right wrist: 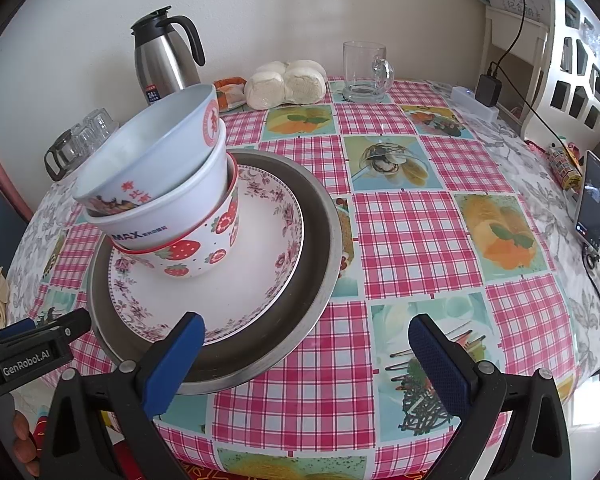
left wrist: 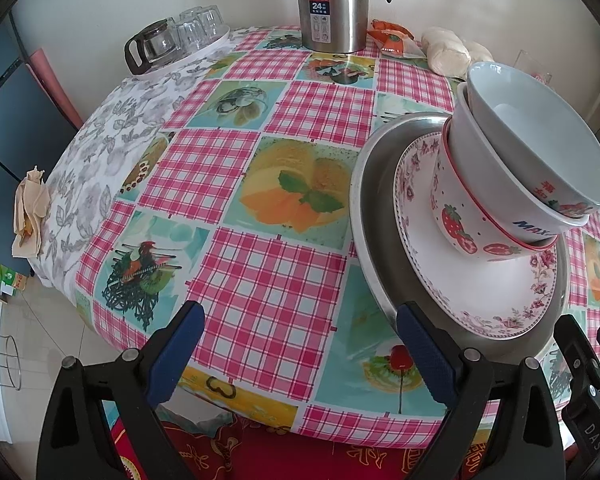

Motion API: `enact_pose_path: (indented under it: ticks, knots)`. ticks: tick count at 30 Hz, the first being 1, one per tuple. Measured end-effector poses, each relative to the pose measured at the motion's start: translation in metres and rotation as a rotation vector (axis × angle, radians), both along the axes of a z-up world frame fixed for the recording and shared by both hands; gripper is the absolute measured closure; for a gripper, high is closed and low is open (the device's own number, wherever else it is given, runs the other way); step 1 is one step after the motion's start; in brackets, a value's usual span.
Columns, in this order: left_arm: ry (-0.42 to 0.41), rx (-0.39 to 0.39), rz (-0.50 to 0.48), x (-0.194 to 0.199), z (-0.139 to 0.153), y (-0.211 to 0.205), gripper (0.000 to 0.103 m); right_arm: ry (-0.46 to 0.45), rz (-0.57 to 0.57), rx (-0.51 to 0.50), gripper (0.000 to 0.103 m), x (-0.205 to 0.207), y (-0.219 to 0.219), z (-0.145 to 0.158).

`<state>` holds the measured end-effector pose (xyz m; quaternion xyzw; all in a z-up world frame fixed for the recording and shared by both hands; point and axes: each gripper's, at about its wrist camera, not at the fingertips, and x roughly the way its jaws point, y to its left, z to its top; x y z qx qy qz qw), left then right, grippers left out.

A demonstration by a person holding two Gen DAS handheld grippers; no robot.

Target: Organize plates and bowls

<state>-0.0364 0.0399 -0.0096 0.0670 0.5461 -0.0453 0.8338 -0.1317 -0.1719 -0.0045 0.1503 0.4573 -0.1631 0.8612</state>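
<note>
A steel plate (left wrist: pixel 370 216) (right wrist: pixel 320 240) lies on the table with a floral-rimmed white plate (left wrist: pixel 480 300) (right wrist: pixel 220 296) in it. On that plate stands a leaning stack of three bowls: a strawberry bowl (left wrist: pixel 460 228) (right wrist: pixel 196 256) at the bottom, a white bowl marked MAX (left wrist: pixel 472 160) (right wrist: pixel 172 220) in it, and a white bowl with red characters (left wrist: pixel 540 136) (right wrist: pixel 152 152) on top. My left gripper (left wrist: pixel 300 340) is open and empty, just left of the steel plate. My right gripper (right wrist: pixel 306 344) is open and empty; its left finger overlaps the plate's near rim.
A steel thermos jug (left wrist: pixel 334 4) (right wrist: pixel 164 60), a tray with a glass pot and glasses (left wrist: pixel 172 40), steamed buns (right wrist: pixel 286 82), a glass mug (right wrist: pixel 366 72), a power strip (right wrist: pixel 474 102) and a phone (right wrist: pixel 592 204) stand along the table's far and right edges. Crumpled tissue (left wrist: pixel 30 216) lies at the left edge.
</note>
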Motion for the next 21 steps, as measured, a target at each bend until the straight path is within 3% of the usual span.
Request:
enact_pose_path:
  ticks: [21]
  knots:
    - [0.002,0.001,0.001,0.0002,-0.0011,0.0004,0.006,0.006,0.000,0.000,0.000,-0.0004,0.0003,-0.0020]
